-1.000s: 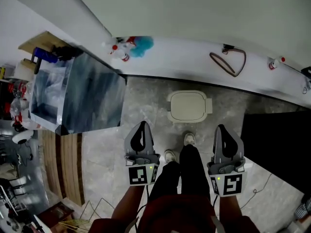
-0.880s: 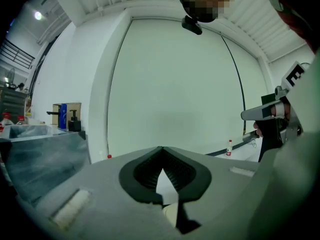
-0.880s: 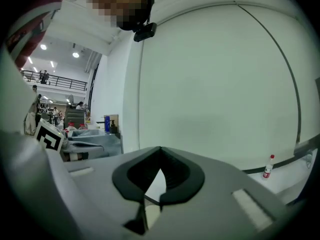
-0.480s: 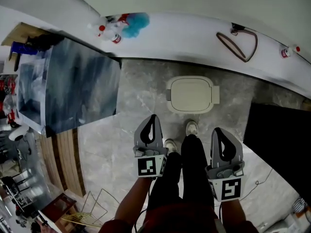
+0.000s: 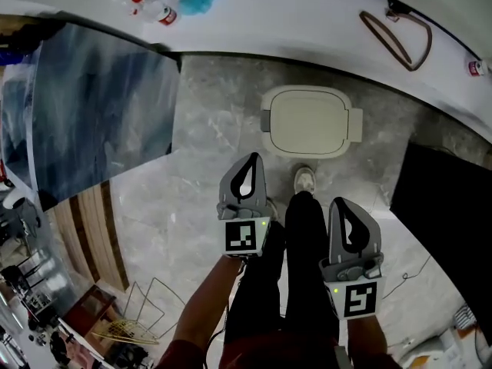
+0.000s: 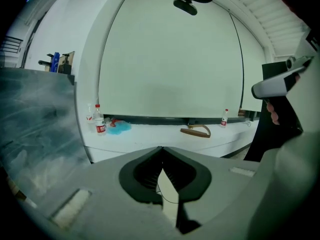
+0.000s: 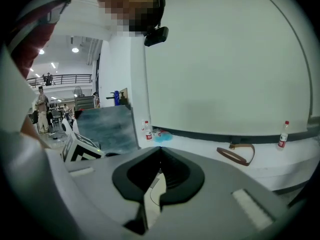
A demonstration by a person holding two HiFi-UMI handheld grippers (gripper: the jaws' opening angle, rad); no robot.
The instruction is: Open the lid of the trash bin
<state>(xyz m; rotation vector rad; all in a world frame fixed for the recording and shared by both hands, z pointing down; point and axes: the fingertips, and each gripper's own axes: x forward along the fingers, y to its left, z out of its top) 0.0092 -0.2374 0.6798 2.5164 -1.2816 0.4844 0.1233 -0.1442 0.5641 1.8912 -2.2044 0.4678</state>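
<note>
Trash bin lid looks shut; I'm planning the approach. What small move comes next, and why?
Probably ease the left gripper forward and down toward the trash bin lid: it lies closed, and this gripper and the right gripper, jaws together and empty, hang short of it.

No word, brand or number is legible anywhere I look. The marker cubes (image 5: 241,237) on my left gripper (image 5: 250,164) and right gripper (image 5: 344,204) show only black-and-white square patterns. The red label on the bottle (image 6: 100,125) is too small to read.
</note>
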